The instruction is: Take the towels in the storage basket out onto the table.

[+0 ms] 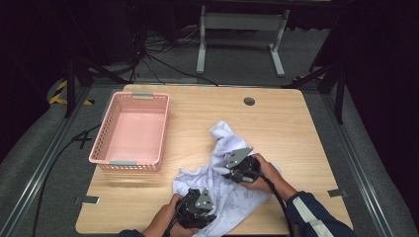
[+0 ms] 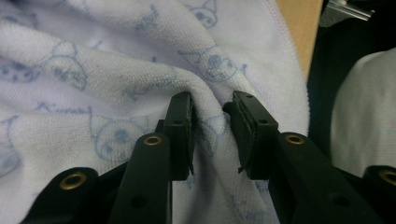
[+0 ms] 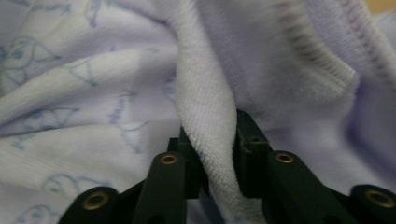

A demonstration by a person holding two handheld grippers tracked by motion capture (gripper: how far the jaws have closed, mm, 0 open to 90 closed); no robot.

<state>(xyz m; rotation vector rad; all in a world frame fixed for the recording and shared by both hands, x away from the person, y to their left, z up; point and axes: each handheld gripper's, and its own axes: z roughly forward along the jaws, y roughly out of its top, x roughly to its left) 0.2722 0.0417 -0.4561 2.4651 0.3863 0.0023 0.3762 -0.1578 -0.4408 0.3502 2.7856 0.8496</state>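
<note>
No readable text anywhere, honestly; the towel (image 2: pixel 116 70) has faint blue cartoon faces with scribbly lettering, too blurry to make out.

Table evenly lit against dark surroundings; close gripper views soft, blurred, dim at the bottom.

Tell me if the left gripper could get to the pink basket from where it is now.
Probably yes: bare table lies between the left gripper and the basket. But its jaws grip a fold of the towel, which would drag along.
</note>
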